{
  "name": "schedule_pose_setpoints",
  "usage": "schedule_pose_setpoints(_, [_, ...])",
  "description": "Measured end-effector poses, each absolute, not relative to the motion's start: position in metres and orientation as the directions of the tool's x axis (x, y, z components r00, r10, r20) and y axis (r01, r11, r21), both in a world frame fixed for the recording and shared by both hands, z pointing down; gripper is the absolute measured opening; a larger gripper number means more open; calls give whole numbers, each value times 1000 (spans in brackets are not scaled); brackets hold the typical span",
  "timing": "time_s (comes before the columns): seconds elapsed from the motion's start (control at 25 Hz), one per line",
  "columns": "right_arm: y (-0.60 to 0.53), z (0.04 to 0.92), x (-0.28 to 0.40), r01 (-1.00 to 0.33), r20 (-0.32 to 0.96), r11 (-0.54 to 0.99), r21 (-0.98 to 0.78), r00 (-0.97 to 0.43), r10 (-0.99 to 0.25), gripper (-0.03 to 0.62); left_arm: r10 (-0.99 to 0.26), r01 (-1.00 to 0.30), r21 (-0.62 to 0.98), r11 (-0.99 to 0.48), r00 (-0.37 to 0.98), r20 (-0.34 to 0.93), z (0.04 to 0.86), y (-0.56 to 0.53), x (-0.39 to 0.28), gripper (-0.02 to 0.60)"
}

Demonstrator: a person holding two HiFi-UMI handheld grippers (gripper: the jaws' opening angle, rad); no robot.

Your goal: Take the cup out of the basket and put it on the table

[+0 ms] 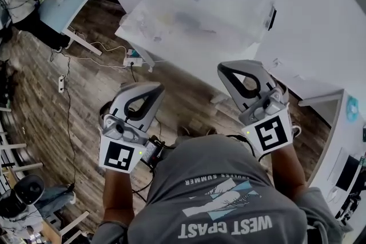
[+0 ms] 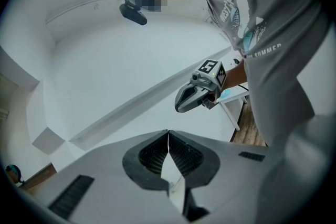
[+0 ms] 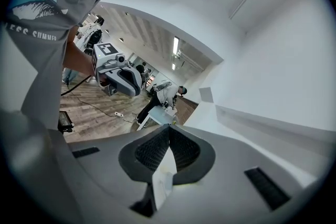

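Left gripper (image 1: 143,88) and right gripper (image 1: 243,67), both jaws pressed together and empty, are held over wooden floor (image 1: 97,86). A clear plastic bin (image 1: 200,14) sits on the white table (image 1: 320,20) ahead.

The floor (image 1: 97,83) looks like matt brown wood, the table (image 1: 326,14) is smooth white, the basket (image 1: 200,14) is cloudy plastic, the shirt (image 1: 229,191) is grey cloth, and the left gripper (image 2: 168,132) and right gripper (image 3: 169,127) are matt grey plastic with ribbed black pads (image 2: 152,155).

grey T-shirt (image 1: 223,194) printed "WEST COAST" and "SUMMER"
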State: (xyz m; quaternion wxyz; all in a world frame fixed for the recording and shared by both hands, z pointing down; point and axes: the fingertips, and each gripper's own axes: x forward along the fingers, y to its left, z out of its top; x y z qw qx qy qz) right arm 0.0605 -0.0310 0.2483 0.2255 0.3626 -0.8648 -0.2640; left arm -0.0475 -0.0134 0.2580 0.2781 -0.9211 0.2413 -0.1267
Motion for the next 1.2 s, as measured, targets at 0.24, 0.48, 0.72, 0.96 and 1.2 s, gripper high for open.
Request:
schedule_pose_setpoints(0.24, [-56, 248, 41, -508, 217, 569, 646, -592, -776, 12, -485, -371, -564, -738, 872, 61, 259, -40, -71, 15])
schedule_pose_setpoints(0.48, [-83, 247, 41, -504, 224, 571, 648, -590, -776, 12, -482, -379, -544, -748, 874, 54, 263, -67, -72, 15])
schedule_pose_setpoints(0.72, [-127, 248, 56, -510, 208, 588, 628, -619, -758, 12, -516, -390, -536, -749, 850, 103, 269, -99, -60, 15])
schedule_pose_setpoints(0.96, [-166, 245, 77, -481, 188, 615, 625, -672, -717, 12, -573, -428, -543, -723, 810, 125, 271, -128, -38, 15])
schedule_pose_setpoints(1.2, [-197, 244, 92, -449, 184, 634, 629, -707, -683, 12, -579, -429, -531, -731, 802, 149, 278, -143, -13, 15])
